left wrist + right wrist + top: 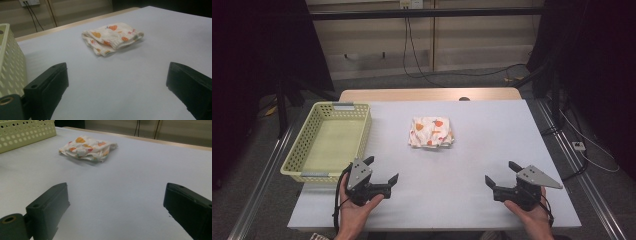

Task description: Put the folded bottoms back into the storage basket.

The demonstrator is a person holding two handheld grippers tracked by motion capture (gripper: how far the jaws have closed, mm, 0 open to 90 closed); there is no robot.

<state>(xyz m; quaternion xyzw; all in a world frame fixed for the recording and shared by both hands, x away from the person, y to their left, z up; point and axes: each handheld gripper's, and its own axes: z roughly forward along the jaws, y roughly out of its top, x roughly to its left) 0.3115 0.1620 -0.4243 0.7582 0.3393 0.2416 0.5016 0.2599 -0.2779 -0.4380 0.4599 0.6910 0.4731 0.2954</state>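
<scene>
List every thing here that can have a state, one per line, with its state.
Left gripper: open, holding nothing, held low over the near left of the table.
Right gripper: open, holding nothing, held low over the near right of the table.
Patterned cloth: folded, lying flat mid-table, untouched by either gripper.
Yellow basket: upright at the left of the table, empty.

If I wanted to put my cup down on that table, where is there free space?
Plenty. The right half of the table, beyond the folded patterned cloth, is bare. So is the strip between the cloth and the two grippers, left gripper and right gripper. The yellow basket takes up the left edge.
</scene>
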